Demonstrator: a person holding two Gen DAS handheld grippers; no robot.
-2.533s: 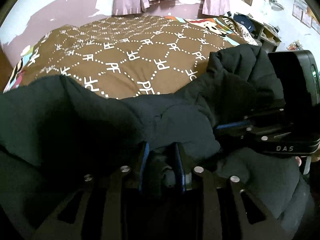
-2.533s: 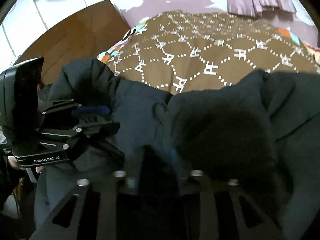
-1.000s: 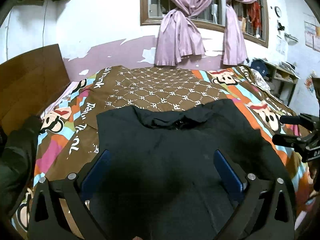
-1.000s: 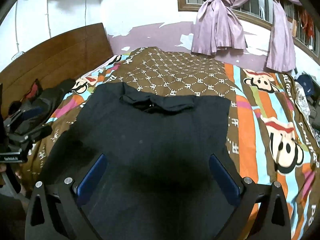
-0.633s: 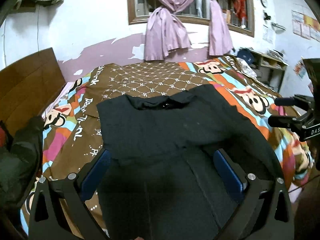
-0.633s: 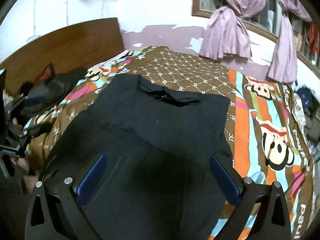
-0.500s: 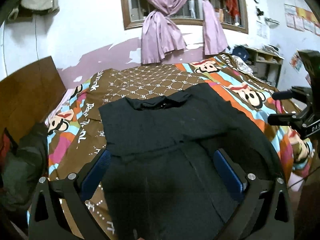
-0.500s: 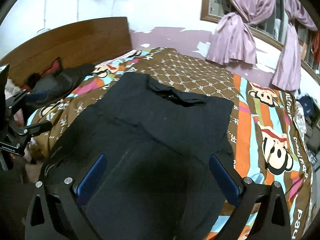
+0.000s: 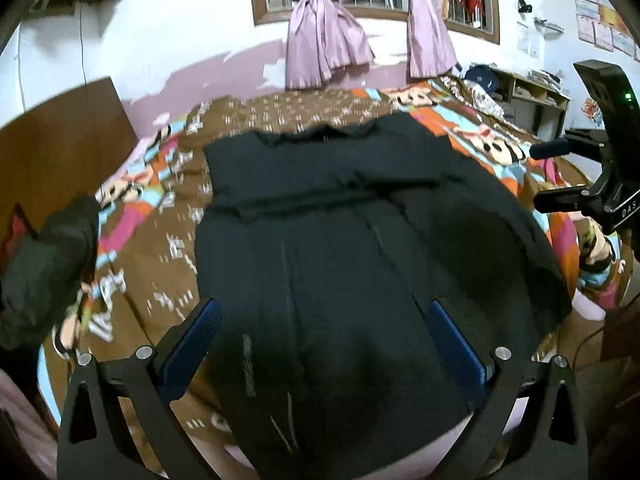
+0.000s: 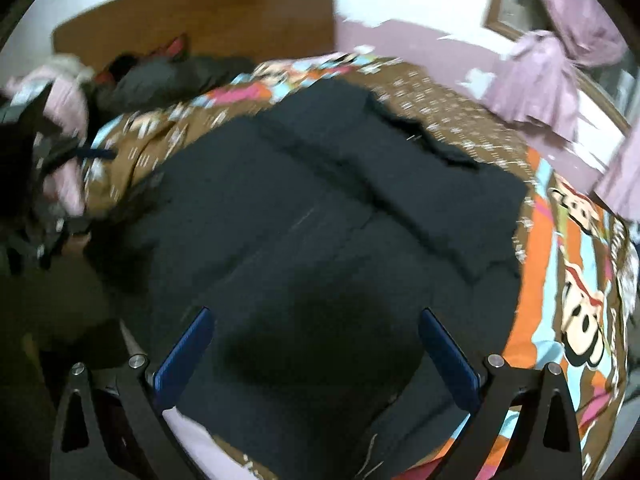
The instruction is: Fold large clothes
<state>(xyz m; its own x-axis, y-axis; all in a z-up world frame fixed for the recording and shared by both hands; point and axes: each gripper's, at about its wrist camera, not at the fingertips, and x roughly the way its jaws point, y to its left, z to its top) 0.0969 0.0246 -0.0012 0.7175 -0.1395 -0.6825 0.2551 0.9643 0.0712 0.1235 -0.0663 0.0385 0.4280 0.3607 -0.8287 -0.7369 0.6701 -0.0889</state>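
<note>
A large black coat (image 9: pixel 340 248) lies flat on the patterned bedspread (image 9: pixel 152 240), collar toward the far wall and hem hanging over the near edge. The same coat (image 10: pixel 320 240) fills the blurred right wrist view. My left gripper (image 9: pixel 326 332) hovers above the coat's lower part, open, with nothing between its blue pads (image 9: pixel 192 336). My right gripper (image 10: pixel 314 348) is open too, empty, above the hem. The right gripper's body (image 9: pixel 592 184) shows at the right edge of the left wrist view, held off the bed's right side.
A dark bundle of clothes (image 9: pixel 48 264) lies at the bed's left side by the wooden headboard (image 9: pixel 60 148). Pink curtains (image 9: pixel 324 40) hang at the window on the far wall. A shelf (image 9: pixel 532 100) with clutter stands at the back right.
Both grippers let go of the coat, opened and pulled back and up from it. The coat now lies spread on the bed. The right wrist view is swinging left, blurred.
</note>
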